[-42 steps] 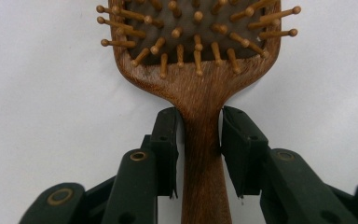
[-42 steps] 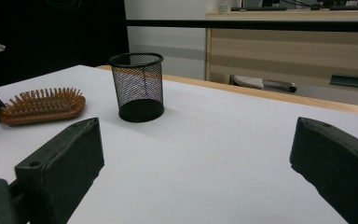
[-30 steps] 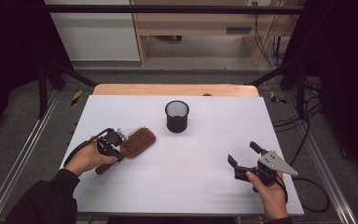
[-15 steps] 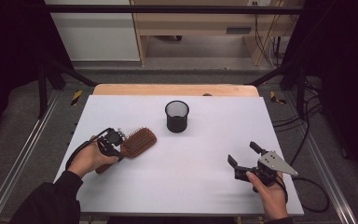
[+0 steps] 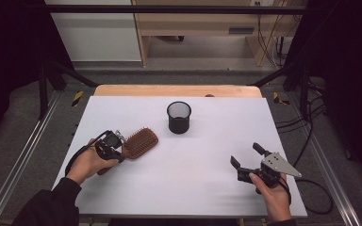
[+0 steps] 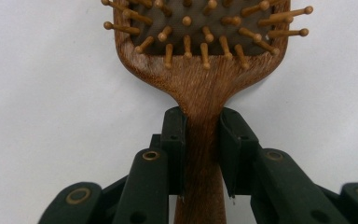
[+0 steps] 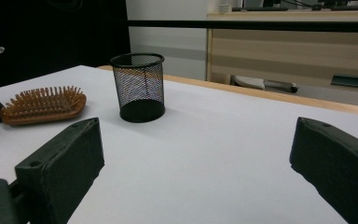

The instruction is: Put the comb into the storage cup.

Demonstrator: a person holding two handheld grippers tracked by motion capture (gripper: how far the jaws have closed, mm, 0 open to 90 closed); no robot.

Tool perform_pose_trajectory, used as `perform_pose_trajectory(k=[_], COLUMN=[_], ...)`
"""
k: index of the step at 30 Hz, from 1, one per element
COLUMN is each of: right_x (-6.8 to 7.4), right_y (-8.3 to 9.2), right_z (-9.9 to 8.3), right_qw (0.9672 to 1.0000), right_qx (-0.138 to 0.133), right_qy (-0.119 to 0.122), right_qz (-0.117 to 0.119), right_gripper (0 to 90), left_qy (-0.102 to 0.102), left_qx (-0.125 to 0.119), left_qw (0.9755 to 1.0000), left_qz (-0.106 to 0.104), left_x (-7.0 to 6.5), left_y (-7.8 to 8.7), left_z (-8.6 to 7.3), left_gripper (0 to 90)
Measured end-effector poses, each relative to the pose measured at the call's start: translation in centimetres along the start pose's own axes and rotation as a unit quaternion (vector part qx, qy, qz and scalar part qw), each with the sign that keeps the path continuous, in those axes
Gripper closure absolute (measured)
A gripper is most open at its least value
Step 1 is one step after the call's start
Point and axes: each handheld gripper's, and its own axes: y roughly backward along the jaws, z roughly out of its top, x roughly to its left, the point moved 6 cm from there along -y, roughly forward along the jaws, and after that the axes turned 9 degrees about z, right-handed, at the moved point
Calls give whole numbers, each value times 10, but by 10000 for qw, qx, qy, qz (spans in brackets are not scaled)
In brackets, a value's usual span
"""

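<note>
A wooden paddle hairbrush [image 5: 140, 142] lies bristles up on the white table [image 5: 193, 188], left of centre. My left gripper [image 5: 117, 147] is shut on its handle. In the left gripper view both black pads press the narrow neck of the hairbrush [image 6: 205, 79] just below the head, with the left gripper [image 6: 203, 126] low over the table. My right gripper [image 5: 246, 154] rests at the front right, open, nothing between its jaws. From the right gripper [image 7: 196, 154] the hairbrush [image 7: 42, 105] shows at the far left.
A black mesh cup [image 5: 179, 117] stands upright at the table's middle back, also seen ahead in the right gripper view as the mesh cup [image 7: 138, 86]. A wooden strip [image 5: 179, 90] runs along the far edge. Cables trail off the right side.
</note>
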Motion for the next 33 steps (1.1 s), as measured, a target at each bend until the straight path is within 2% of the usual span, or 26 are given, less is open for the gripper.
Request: perform_pose_trajectory(k=[7,11,16,22,30,33], right_x=[1,2,7,18,31,36], right_y=[0,-1,-5,-14,-25,-29], right_z=[0,0,-1,1,9,10], right_qw=[10000,10000,9999,9996,9987,9983], right_qx=[1,11,36,95,96,101], right_qy=[20,-11,-36,-122,-290,-327], right_qz=[12,24,90,223,418,480], right_gripper=[27,26,26,27,30,30], left_qy=[34,56,77,-14,-216,-300], left_qx=[-476,-808,-1260,-1747,-2089,-2129], left_qw=[9988,9966,9918,9842,9773,9763], left_qz=[96,181,196,290,278,235], left_x=[1,-2,-12,-30,-57,-66], left_y=[13,23,35,50,58,59], left_z=[2,7,15,30,49,56], left_gripper=[731,730,731,731,731,731])
